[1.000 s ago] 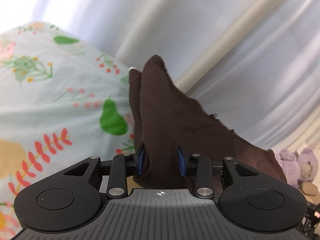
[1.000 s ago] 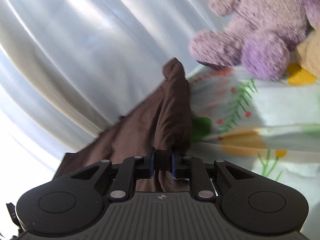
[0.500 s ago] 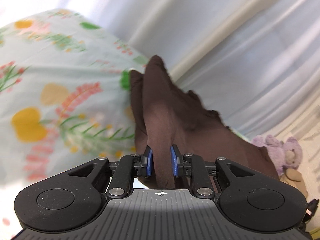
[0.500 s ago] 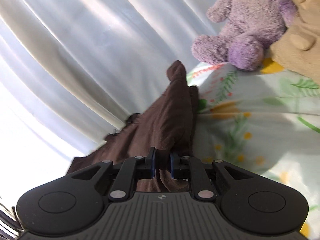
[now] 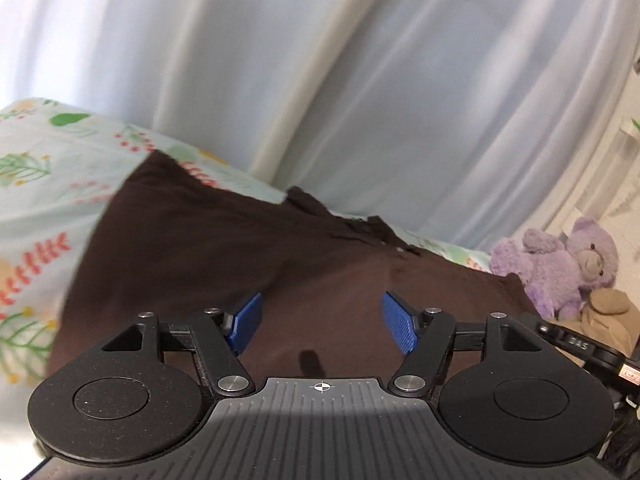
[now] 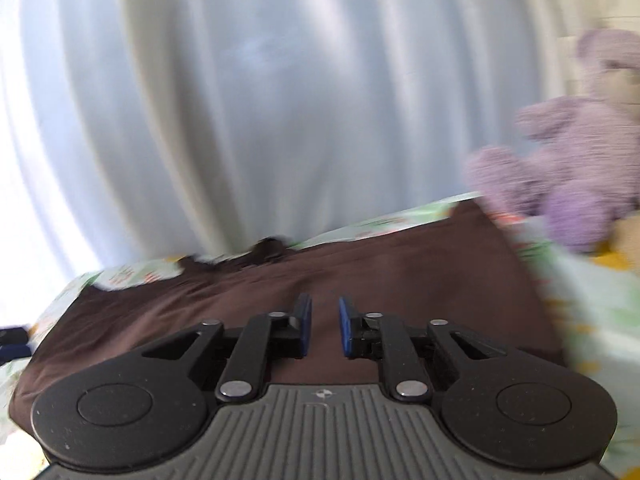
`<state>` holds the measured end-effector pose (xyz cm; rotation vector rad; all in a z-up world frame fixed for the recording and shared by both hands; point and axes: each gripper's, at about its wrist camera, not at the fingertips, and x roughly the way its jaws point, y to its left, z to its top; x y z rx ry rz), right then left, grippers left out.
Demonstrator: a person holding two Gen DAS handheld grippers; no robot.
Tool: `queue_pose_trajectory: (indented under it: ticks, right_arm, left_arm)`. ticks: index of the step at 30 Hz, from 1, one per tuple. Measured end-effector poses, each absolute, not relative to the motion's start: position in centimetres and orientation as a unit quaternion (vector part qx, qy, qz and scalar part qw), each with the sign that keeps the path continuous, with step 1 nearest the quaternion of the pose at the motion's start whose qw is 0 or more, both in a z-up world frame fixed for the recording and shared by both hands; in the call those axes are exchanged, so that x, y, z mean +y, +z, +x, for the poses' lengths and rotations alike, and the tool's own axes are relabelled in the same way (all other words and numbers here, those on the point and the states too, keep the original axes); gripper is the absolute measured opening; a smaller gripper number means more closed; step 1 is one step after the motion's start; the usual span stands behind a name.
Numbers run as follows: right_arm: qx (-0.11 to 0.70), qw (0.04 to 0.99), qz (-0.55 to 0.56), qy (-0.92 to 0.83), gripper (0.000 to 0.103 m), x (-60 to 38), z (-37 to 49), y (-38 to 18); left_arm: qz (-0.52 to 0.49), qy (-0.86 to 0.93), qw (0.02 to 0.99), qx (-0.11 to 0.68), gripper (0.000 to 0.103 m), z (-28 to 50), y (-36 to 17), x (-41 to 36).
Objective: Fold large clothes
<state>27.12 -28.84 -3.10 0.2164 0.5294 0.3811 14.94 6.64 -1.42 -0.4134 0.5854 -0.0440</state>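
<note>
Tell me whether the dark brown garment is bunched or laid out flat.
Laid out flat: the dark brown garment spreads wide across the floral bedsheet, no longer gathered in either claw.

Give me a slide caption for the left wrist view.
Open left gripper over brown garment spread on floral bedsheet.

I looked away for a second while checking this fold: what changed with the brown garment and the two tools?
The brown garment, held up bunched before, now lies spread on the floral sheet. The left tool has just been opening and let it go, nothing between its pads. The right tool is narrowly parted; whether it grips cloth is unclear. The purple teddy and curtain stayed.
</note>
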Motion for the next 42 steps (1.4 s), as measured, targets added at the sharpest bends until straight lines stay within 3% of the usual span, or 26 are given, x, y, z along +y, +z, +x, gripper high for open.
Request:
queue_pose_trajectory:
  ticks: [6, 12, 14, 18, 24, 28, 33, 38, 42]
  right_arm:
    - [0.293, 0.934, 0.026, 0.201, 0.011, -21.3, 28.0, -6.9]
    - [0.250, 0.944, -0.072, 0.205, 0.008, -21.1, 26.9, -7.6]
    - [0.241, 0.951, -0.104, 0.162, 0.008, -22.5, 27.5, -7.9]
    - [0.253, 0.960, -0.112, 0.050, 0.007, -29.9, 30.1, -9.0]
    - [0.290, 0.954, -0.054, -0.055, 0.007, -36.6, 31.8, -7.5]
    - [0.260, 0.964, -0.036, 0.031, 0.008, -31.5, 32.6, -4.9]
    - [0.265, 0.958, -0.065, 0.092, 0.008, -25.3, 35.3, -5.6]
    - [0.269, 0.957, -0.027, 0.105, 0.012, -26.1, 35.5, -8.0]
    - [0.276, 0.954, 0.005, 0.116, 0.013, -26.8, 35.7, -8.0]
  left_arm:
    - [-0.199, -0.036, 0.931, 0.306, 0.072, 21.3, -4.1, 1.3]
    - [-0.128, 0.009, 0.943, 0.308, 0.074, 22.9, -7.9, -0.1]
    - [-0.104, 0.017, 0.948, 0.301, 0.079, 22.8, -8.3, 0.2]
    - [-0.106, 0.047, 0.948, 0.297, 0.080, 22.9, -8.4, 2.7]
    - [-0.079, 0.130, 0.940, 0.305, 0.072, 22.8, -7.2, 6.8]
    - [-0.090, 0.061, 0.953, 0.282, 0.086, 24.5, -5.2, 3.4]
    - [-0.072, 0.026, 0.954, 0.291, 0.091, 28.4, -6.2, -1.3]
    - [-0.083, 0.039, 0.945, 0.314, 0.101, 30.2, -8.7, -1.3]
    - [-0.090, 0.040, 0.944, 0.315, 0.102, 30.6, -9.2, -1.0]
